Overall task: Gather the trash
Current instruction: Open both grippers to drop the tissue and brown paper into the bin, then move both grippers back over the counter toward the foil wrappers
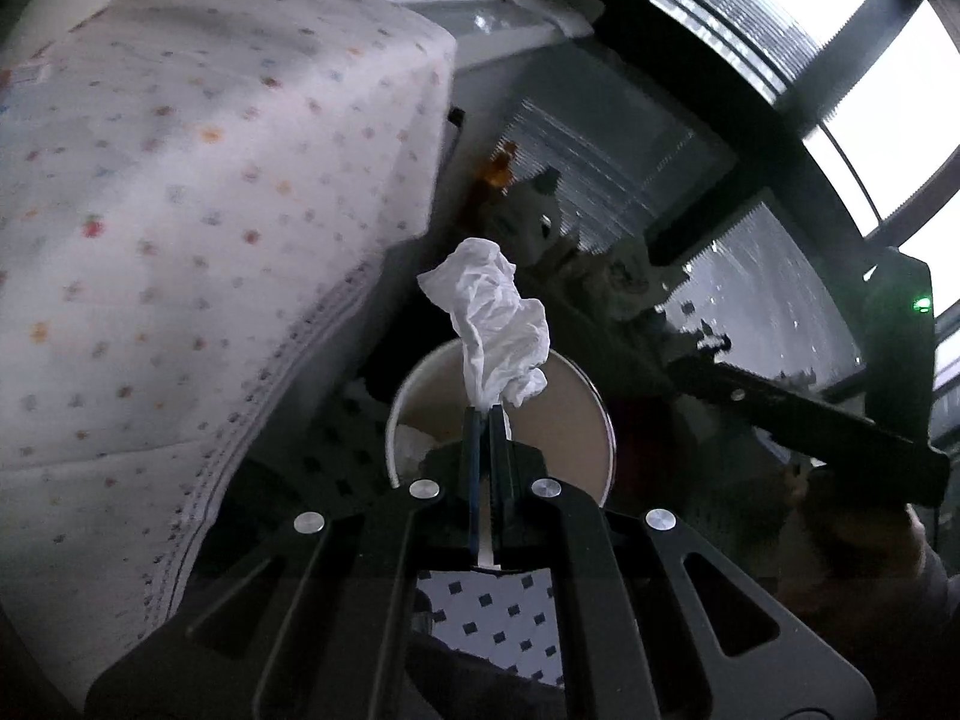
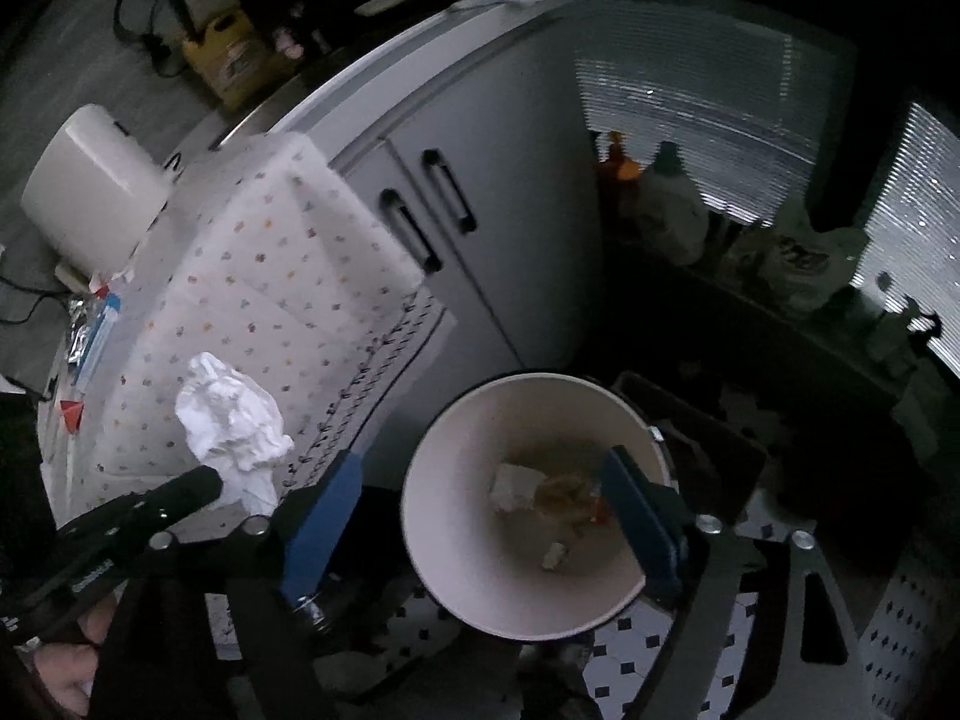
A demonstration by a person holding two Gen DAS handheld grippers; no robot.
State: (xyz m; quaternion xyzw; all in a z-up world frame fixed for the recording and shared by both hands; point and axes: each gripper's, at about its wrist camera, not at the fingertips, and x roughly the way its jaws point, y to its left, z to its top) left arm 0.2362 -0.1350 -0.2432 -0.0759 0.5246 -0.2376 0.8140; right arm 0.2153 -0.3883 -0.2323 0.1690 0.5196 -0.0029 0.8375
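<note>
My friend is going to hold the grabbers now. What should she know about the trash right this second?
Left gripper: jaws shut on the crumpled white tissue, held just above the round white trash bin.
Right gripper: jaws open, nothing between them, over the bin's mouth.
Done: scraps already lie in the bin bottom, white bits and something orange.
Left: drop the tissue in the bin. More litter seems to lie on the counter beside the dotted white cloth; foil-like wrappers, hard to tell in the dim light.
</note>
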